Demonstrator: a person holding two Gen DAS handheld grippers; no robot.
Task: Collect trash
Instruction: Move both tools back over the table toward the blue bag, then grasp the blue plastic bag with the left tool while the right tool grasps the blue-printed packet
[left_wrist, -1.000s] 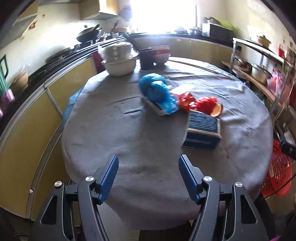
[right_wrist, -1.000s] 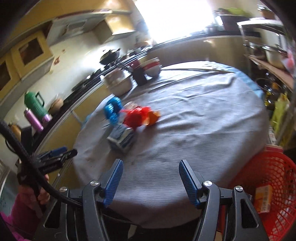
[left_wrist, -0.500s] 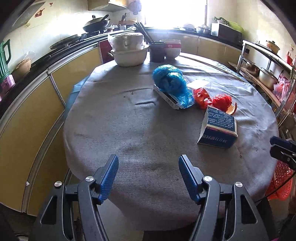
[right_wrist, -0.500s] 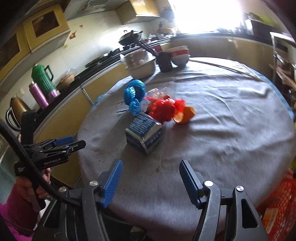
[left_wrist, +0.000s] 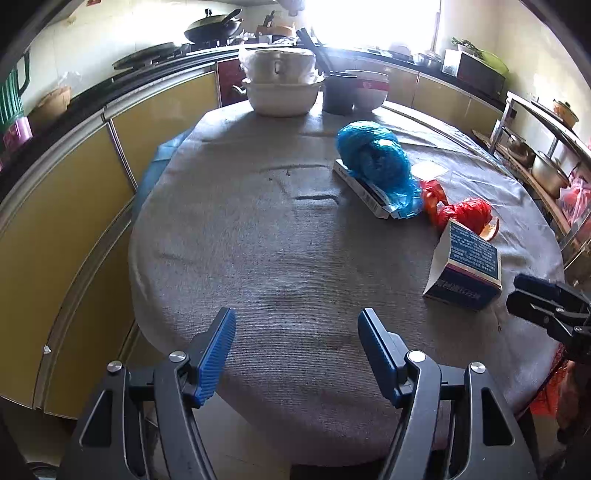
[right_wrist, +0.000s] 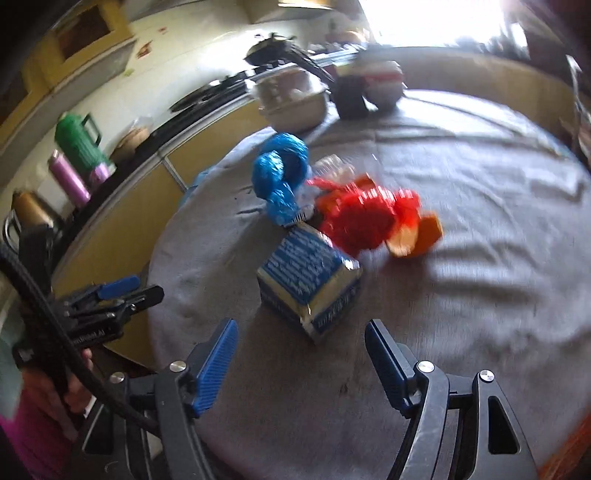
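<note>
my left claw (left_wrist: 296, 349) is spread wide, nothing between the blue pads, hanging over the near edge of the round grey-clothed table (left_wrist: 258, 258). my right claw (right_wrist: 300, 356) is spread too, empty, pointed at the blue carton (right_wrist: 308, 282), which sits on the cloth just beyond the gap between its fingers, not touching them. right wrist view is motion-blurred.

trash is clustered on the right half of the table in the left wrist view: blue carton (left_wrist: 466, 271) nearest, lying on its side with the open flap toward the left; just behind it a crumpled red plastic bag (left_wrist: 460, 211) with an orange peel piece (left_wrist: 491, 227) at its right edge; further back a blue plastic bag (left_wrist: 375, 162) draped on a flat white box (left_wrist: 364, 190). a small white paper (left_wrist: 429, 170) lies right of the blue bag.

at the far edge of the table: white basin with a covered pot in it (left_wrist: 282, 83), dark cup (left_wrist: 339, 92), stacked bowls (left_wrist: 369, 86). right claw tip shows at the right edge of the left wrist view (left_wrist: 532, 301), near the carton. left claw shows at the left edge of the right view (right_wrist: 110, 295), off the table edge.
</note>
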